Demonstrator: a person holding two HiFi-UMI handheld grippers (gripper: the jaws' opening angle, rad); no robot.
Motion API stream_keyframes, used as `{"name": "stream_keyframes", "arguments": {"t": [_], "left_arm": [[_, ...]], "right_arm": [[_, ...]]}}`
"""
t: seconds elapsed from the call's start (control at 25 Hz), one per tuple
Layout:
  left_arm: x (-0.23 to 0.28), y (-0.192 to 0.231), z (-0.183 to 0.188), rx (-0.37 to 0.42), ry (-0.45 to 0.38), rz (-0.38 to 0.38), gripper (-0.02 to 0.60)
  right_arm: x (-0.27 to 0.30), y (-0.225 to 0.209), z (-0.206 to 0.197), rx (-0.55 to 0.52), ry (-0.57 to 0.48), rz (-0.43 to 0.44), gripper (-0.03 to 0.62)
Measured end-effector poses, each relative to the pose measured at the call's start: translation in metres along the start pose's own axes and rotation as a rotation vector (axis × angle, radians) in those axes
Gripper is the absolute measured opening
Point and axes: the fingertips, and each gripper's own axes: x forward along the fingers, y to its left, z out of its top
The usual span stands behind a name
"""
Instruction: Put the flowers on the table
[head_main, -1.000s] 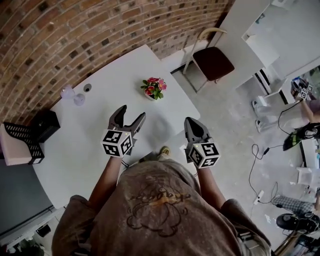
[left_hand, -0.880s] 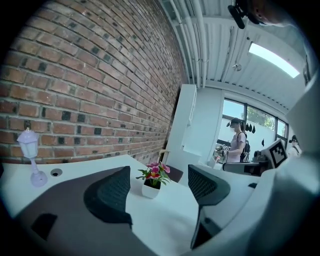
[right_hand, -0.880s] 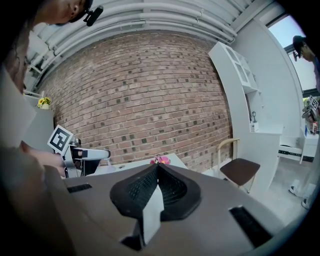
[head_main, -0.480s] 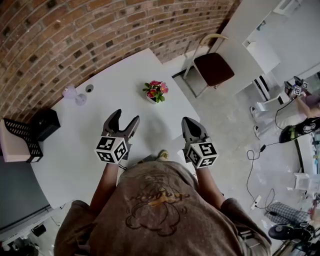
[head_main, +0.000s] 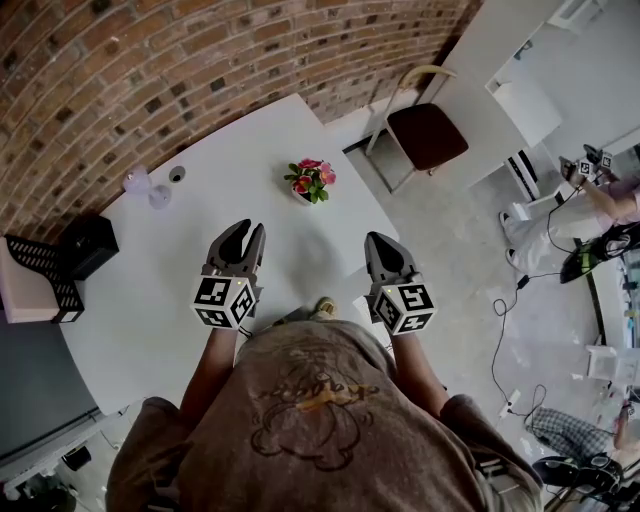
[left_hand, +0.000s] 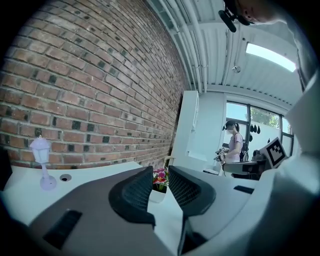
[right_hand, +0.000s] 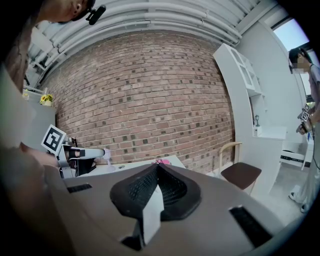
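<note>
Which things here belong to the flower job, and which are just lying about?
Job: potted flowers, white table.
Lying about: small lamp, black box, mesh basket, chair.

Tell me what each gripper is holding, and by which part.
Nothing is held. The left gripper has just been closing its jaws with nothing between them; the right gripper is shut and empty. The flowers stand untouched on the table.
</note>
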Motion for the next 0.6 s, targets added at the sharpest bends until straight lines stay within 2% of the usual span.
{"name": "stream_keyframes", "arguments": {"t": [0.24, 0.4, 0.6], "left_arm": [[0.002, 0.003, -0.001, -0.004, 0.000, -0.002, 0.041], [0.004, 0.004, -0.001, 0.008, 0.004, -0.015, 0.029], [0.005, 0.013, -0.001, 0.008, 0.002, 0.007, 0.025]], "right_arm": [[0.001, -0.004, 0.000, 0.026, -0.018, 0.000, 0.003], [0.003, -0.004, 0.001, 0.033, -0.024, -0.007, 0.003], [0.005, -0.005, 0.001, 0.023, -0.025, -0.015, 0.003]]}}
